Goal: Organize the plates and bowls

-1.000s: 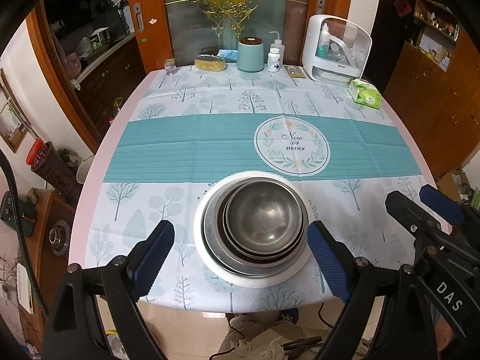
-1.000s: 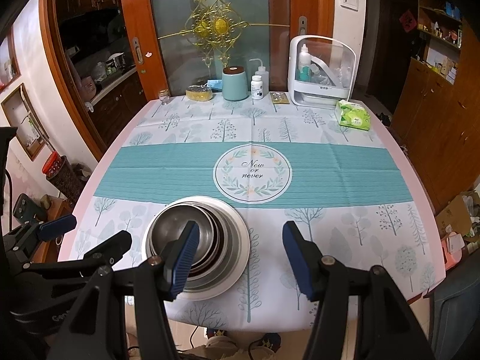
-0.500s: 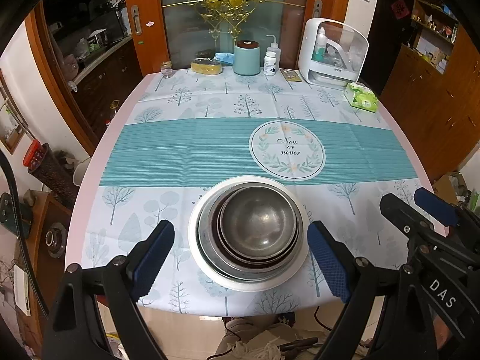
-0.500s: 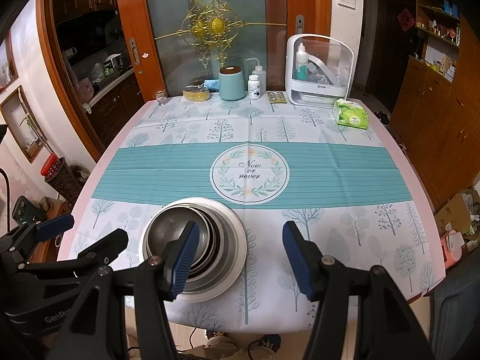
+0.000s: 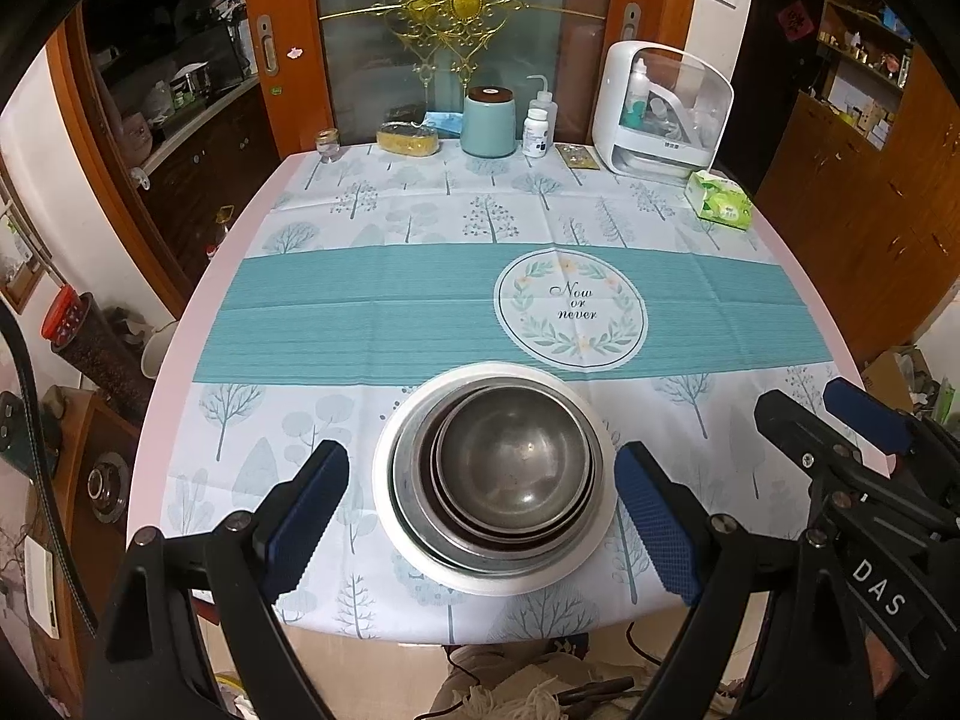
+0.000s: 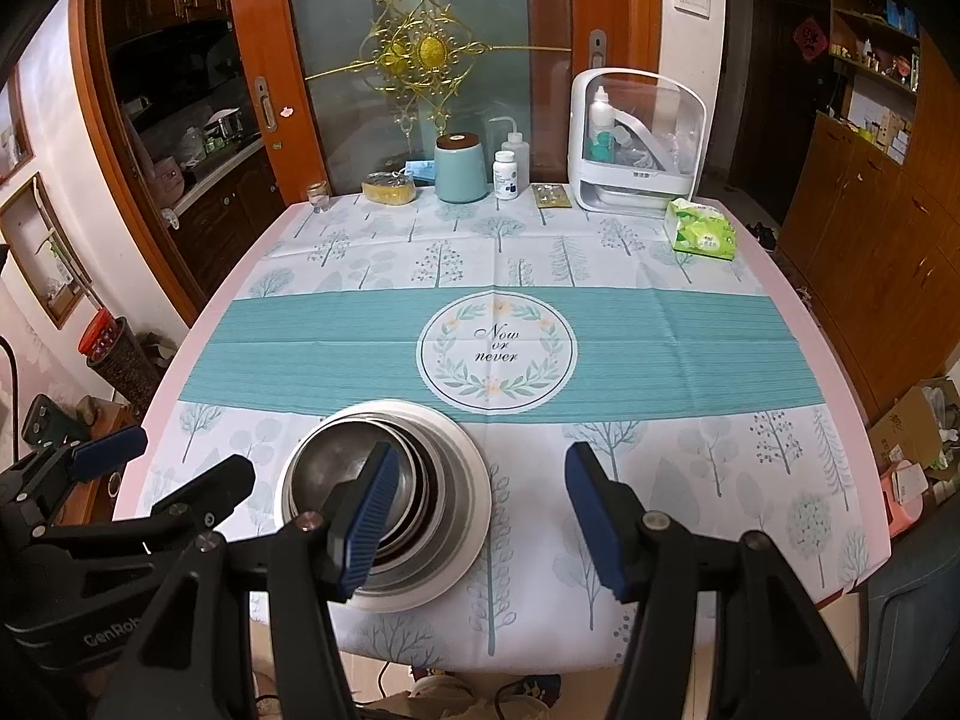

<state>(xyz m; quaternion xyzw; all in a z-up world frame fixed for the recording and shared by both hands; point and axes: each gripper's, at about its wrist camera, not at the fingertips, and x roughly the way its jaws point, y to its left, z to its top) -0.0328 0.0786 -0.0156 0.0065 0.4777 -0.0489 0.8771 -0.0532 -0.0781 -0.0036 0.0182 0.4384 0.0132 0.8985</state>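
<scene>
Nothing has shifted over the last second. Nested metal bowls (image 5: 510,468) sit inside the white plate (image 5: 408,546) near the surface's (image 5: 420,210) front edge. Left claw (image 5: 480,528) and right claw (image 6: 474,516) hover spread, empty; stacking appears complete.

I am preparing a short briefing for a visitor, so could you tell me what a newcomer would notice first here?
The nested metal bowls on a white plate near the table's front edge stand out first. Behind them, the tablecloth's round "Now or never" emblem draws the eye. Both grippers, left and right, hover open.
</scene>
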